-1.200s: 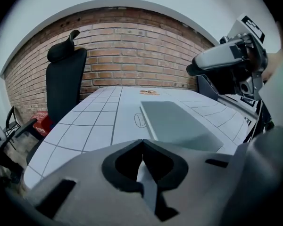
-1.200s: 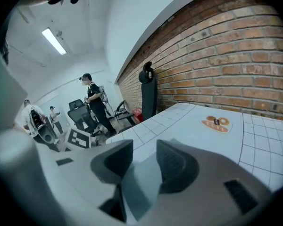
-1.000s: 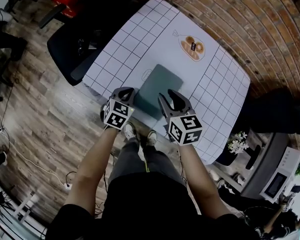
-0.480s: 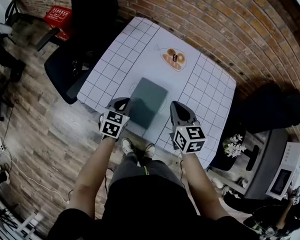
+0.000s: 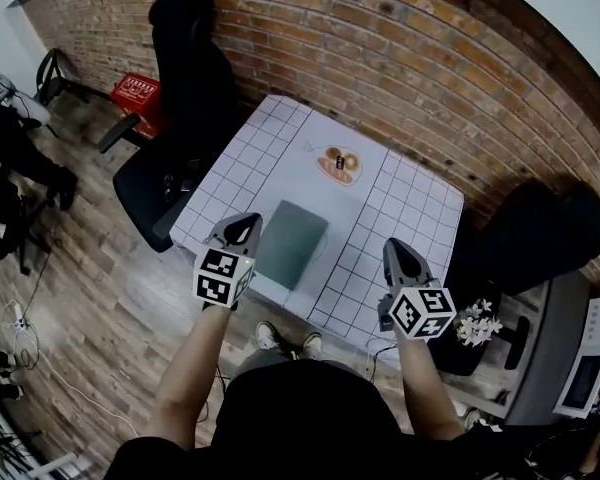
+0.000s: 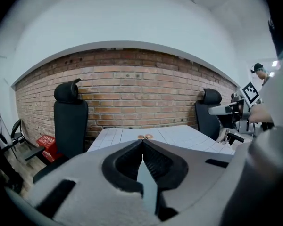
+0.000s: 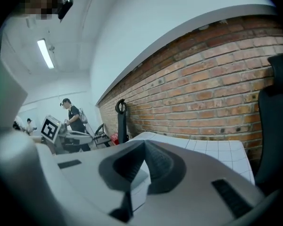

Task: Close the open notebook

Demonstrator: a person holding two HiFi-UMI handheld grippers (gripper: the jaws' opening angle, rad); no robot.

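Notebook (image 5: 291, 243): closed, grey-green cover up, lying flat on the white gridded tabletop (image 5: 420, 203) close to the edge nearest the person.

Reading from the left of the head view:
- A red crate (image 5: 138, 91) stands on the wooden floor at the notebook's 10 o'clock.
- A black office chair (image 5: 185, 68) stands between the crate and the tabletop, against the brick wall (image 5: 380, 48).
- The left claw (image 5: 244, 220) sits just at the notebook's 9 o'clock. Its own view shows the two tips pressed together with nothing between them.
- A small packet of orange-brown rounds (image 5: 339, 164) lies on the tabletop at the notebook's 1 o'clock, well apart from it.
- The right claw (image 5: 398, 249) sits at the notebook's 3 o'clock, over the gridded part of the tabletop and clear of the cover. Its jaws are fully together and empty.
- A second black chair (image 5: 540, 233) stands at the tabletop's 3 o'clock.
- White flowers (image 5: 477, 325) and a microwave (image 5: 585, 373) sit at its 4 o'clock.
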